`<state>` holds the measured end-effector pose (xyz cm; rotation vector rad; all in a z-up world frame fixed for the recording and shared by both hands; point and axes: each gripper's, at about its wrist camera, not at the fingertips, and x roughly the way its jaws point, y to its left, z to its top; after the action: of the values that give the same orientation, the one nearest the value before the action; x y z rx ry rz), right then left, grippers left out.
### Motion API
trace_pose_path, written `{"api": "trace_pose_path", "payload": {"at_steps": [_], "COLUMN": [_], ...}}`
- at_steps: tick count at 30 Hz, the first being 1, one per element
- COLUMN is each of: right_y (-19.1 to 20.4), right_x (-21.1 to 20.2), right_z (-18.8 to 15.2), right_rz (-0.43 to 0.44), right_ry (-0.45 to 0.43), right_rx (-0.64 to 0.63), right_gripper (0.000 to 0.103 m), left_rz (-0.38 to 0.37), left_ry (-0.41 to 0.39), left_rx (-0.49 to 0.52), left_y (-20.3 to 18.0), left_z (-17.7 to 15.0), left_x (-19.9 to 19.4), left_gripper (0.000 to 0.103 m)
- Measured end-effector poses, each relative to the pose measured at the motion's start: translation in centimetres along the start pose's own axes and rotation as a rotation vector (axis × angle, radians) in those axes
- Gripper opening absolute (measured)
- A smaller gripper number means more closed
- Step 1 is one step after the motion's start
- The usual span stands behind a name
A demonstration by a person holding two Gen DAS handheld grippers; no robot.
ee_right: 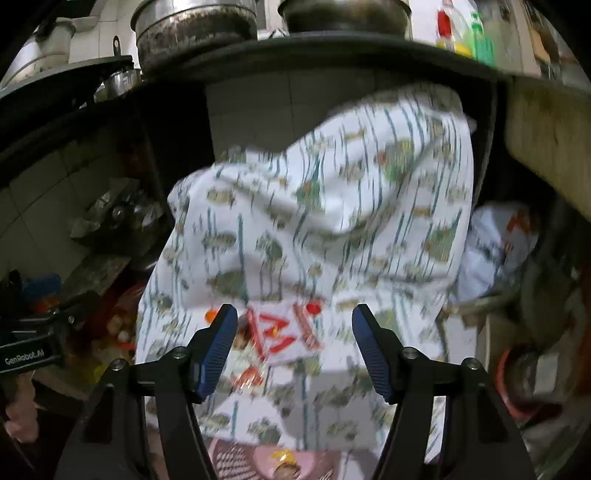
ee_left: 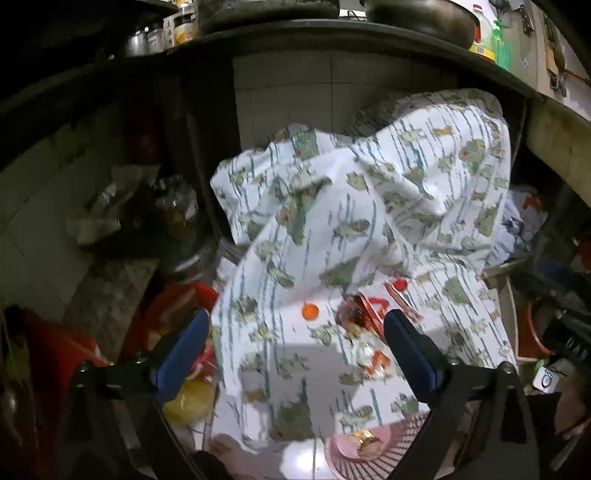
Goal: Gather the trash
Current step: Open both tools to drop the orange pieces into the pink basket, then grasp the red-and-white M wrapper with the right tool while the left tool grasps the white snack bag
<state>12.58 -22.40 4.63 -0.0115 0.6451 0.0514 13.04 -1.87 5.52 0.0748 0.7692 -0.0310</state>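
Observation:
A white cloth with a green print [ee_left: 332, 229] [ee_right: 314, 221] hangs over a bulky shape under a dark counter. On its lower fold lie a red-and-white wrapper [ee_left: 373, 310] [ee_right: 284, 332], an orange cap [ee_left: 309, 312] [ee_right: 211, 314], a red cap [ee_left: 400, 284] [ee_right: 313, 307] and crumpled foil wrappers [ee_left: 373, 360]. Below sits a pink basket [ee_left: 343, 454] [ee_right: 236, 458] holding a gold wrapper. My left gripper [ee_left: 297, 314] hovers above the trash, jaws wide open and empty. The right gripper [ee_right: 294, 310] is open too, framing the wrapper without touching it.
Pots and bottles [ee_left: 484, 40] stand on the dark counter [ee_left: 332, 33] overhead. A red bucket [ee_left: 532, 332] and a pale plastic bag [ee_right: 495, 243] lie at the right. Red and yellow packets [ee_left: 188, 402] clutter the floor at the left, beside jars and bags [ee_left: 110, 210].

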Motion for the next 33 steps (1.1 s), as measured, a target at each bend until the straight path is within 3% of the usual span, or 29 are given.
{"api": "trace_pose_path", "payload": {"at_steps": [6,10,13,26,33], "right_y": [-1.1,-1.8,-2.4,-3.2,-3.3], "right_x": [2.8,5.6,8.0,12.8,14.1], "right_z": [1.5,0.4,-0.5,0.1,0.0], "right_rz": [-0.03,-0.069,-0.088,-0.046,-0.043], "right_ry": [0.012,0.03,0.076,0.22,0.264], "right_rx": [0.01,0.018,0.041,0.152,0.159], "right_gripper": [0.067,0.068,0.068,0.069,0.071], "left_rz": [-0.003,-0.007,0.018,-0.104,-0.186], "left_ry": [0.025,0.127,0.159,0.34,0.447], "left_rx": [-0.046,-0.067,-0.073,-0.239,-0.265], "left_y": [1.8,2.7,2.9,4.6,2.8], "left_z": [0.4,-0.3,-0.2,-0.6,-1.8], "left_x": [3.3,7.2,9.1,14.7,17.6], "left_gripper": [0.095,0.095,0.095,0.095,0.092]}}
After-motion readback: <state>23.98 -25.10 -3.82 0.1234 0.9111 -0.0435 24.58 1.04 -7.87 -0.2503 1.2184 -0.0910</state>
